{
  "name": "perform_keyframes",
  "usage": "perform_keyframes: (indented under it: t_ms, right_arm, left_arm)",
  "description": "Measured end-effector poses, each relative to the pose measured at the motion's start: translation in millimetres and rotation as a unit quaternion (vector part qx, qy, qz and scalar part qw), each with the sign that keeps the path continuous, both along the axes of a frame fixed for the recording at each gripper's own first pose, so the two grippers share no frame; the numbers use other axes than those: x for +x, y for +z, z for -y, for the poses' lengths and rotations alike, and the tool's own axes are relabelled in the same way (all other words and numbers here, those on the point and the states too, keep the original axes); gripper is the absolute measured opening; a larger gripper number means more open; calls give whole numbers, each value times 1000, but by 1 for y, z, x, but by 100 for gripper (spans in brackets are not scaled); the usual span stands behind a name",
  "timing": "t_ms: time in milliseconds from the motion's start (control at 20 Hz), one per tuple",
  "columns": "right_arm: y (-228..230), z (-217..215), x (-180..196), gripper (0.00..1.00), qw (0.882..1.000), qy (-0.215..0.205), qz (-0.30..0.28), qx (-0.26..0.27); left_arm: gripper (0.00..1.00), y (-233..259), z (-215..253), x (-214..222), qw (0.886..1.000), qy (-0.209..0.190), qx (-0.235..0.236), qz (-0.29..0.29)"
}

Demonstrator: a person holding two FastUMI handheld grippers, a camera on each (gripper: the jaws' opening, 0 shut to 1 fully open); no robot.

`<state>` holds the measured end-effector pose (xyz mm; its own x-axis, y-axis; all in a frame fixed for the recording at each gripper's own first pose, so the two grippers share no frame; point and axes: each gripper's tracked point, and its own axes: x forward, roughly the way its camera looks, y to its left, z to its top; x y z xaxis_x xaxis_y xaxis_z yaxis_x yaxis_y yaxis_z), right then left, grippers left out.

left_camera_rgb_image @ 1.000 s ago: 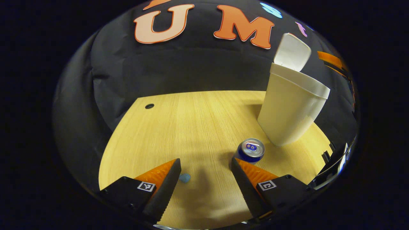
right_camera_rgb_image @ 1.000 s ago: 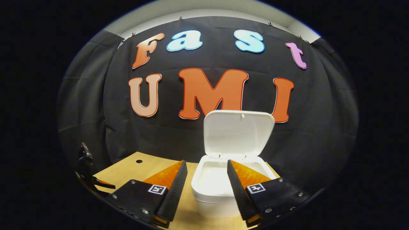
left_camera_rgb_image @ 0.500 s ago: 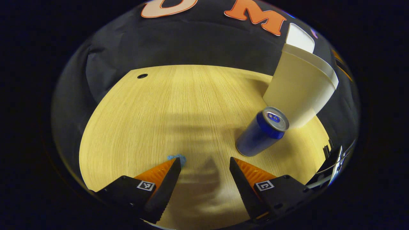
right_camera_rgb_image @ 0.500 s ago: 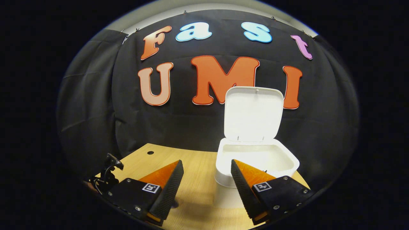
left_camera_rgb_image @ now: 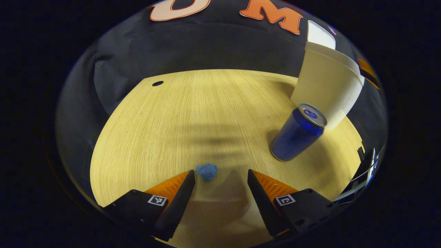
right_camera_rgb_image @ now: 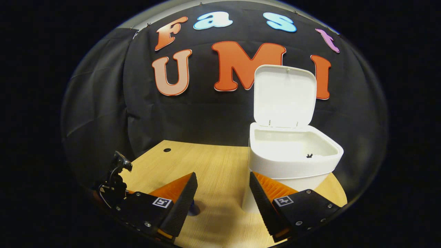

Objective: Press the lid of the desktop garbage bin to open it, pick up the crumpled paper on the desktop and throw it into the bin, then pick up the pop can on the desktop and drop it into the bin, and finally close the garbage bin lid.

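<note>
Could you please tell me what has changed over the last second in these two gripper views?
The left gripper has lined up on the blue crumpled paper, which now lies just ahead between its open fingers, not yet gripped. The right gripper has backed away from the garbage bin. The lid stays up, the pop can stays upright beside the bin, and both grippers remain open.

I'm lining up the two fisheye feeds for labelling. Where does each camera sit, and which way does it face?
Left gripper view: rides the left tongs, angled down at the table, with the crumpled paper between its open fingers and the pop can beside the bin.
Right gripper view: rides the right tongs, facing level toward the bin and its raised lid; the other gripper shows at lower left.
Shared: table, bin, open lid.
</note>
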<state>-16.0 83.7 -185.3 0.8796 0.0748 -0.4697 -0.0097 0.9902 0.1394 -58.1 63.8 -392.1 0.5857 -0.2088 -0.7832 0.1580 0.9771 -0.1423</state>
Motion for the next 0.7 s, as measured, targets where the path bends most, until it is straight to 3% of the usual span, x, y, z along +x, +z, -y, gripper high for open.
perform_keyframes:
  t_ms: [200,400,600,650,700]
  right_arm:
    - [-25,-19,5,93,999,20,-26,3]
    - [-48,-44,2,94,998,45,-52,12]
    - [-77,-67,-7,97,993,75,-89,18]
    - [-82,-73,-10,97,992,82,-95,16]
    - [-87,-77,-11,98,990,93,-102,12]
  left_arm:
    - [98,-12,-2,12,1000,8,-1,-9]
    - [94,0,-8,30,1000,-4,15,2]
    - [28,26,-22,51,1000,0,23,4]
    - [28,34,-25,56,1000,1,19,2]
    - [19,46,-27,61,1000,-2,15,2]
